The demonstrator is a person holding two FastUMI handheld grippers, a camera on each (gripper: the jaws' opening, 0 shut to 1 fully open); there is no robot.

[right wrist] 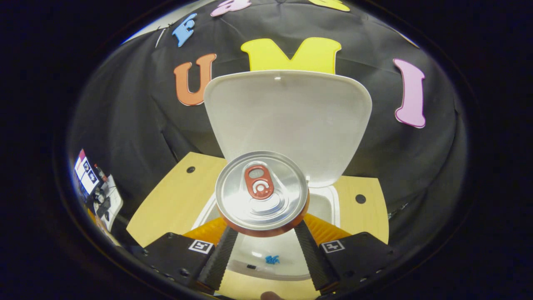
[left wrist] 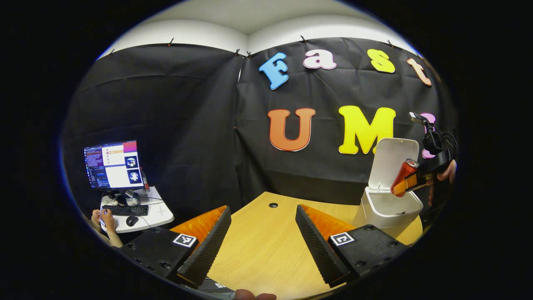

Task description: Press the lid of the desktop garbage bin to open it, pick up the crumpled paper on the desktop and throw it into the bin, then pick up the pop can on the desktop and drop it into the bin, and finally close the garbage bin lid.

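Observation:
A white desktop bin (left wrist: 385, 208) stands at the right of the wooden table (left wrist: 266, 246) with its lid (left wrist: 393, 160) raised upright. In the left gripper view, my right gripper (left wrist: 406, 183) holds a red pop can (left wrist: 403, 177) tilted just above the bin's opening. The right gripper view looks onto the can's silver top (right wrist: 262, 191), which my right gripper (right wrist: 264, 227) is shut on, directly over the open bin (right wrist: 329, 208), with the lid (right wrist: 287, 121) behind. My left gripper (left wrist: 262, 227) hovers open over bare table, left of the bin. The crumpled paper is hidden from sight.
A small side table (left wrist: 156, 214) with a monitor (left wrist: 113, 164), keyboard and mouse stands at the far left, where a person's hands (left wrist: 104, 218) rest. Cable holes (left wrist: 273, 205) dot the tabletop. Black cloth walls close in the back.

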